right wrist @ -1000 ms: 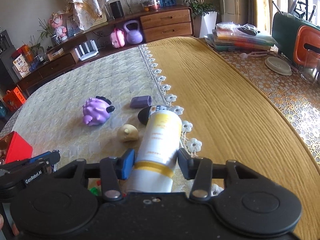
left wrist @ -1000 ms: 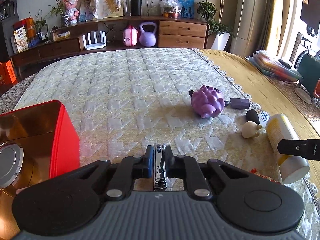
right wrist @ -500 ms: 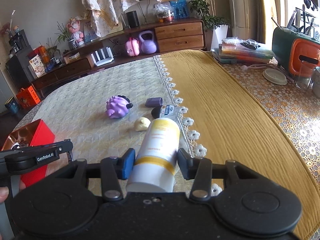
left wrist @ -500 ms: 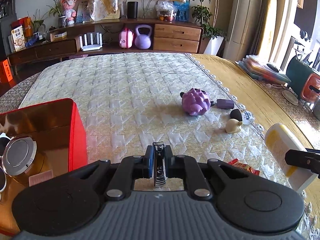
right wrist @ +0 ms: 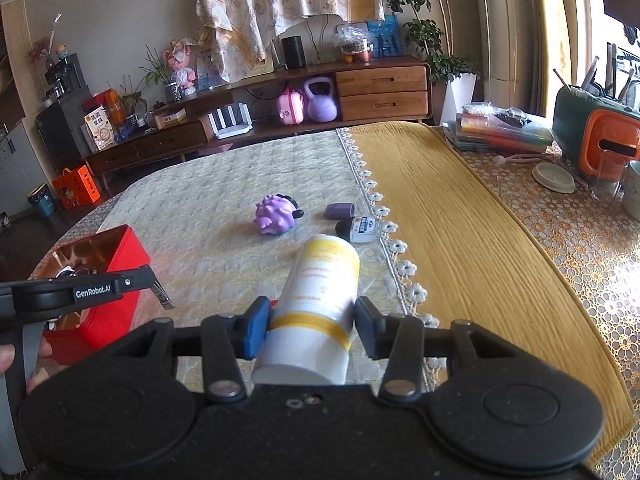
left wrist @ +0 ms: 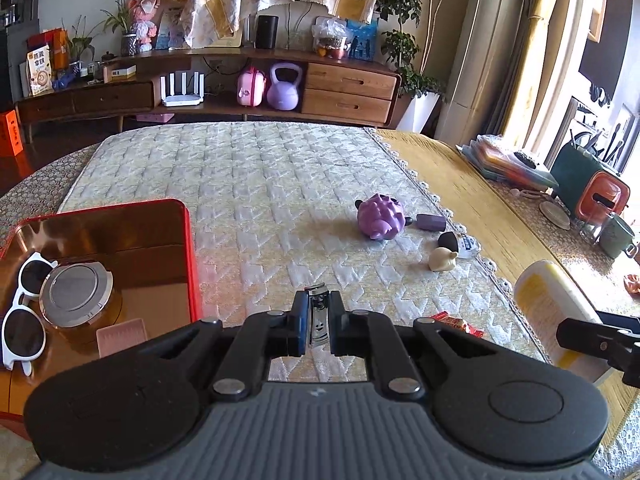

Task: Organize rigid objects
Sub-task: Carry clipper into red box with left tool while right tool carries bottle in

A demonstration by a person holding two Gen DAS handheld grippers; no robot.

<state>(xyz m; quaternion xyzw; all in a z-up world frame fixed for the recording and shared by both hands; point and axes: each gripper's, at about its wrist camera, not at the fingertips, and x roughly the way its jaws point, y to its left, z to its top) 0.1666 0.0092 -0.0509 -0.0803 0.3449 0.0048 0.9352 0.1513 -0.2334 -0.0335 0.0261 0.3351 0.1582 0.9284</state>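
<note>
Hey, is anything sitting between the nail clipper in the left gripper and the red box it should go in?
Nothing visible does. The left gripper holds the nail clipper over bare quilt, and the red box is open-topped beside it. Inside, sunglasses and a round compact leave free floor.

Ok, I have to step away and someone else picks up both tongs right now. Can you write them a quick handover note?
Left tongs: shut on the nail clipper, held clear of the cloth.
Right tongs: shut on the white and yellow bottle, also lifted.
Red box: on the left, already holding the white sunglasses, a round silver case and a small pink item.
Still on the quilted cloth: purple toy, purple cap, small black-capped bottle, beige figure, red wrapper.
Left to do: probably drop both held items into the box, then collect the rest.
</note>
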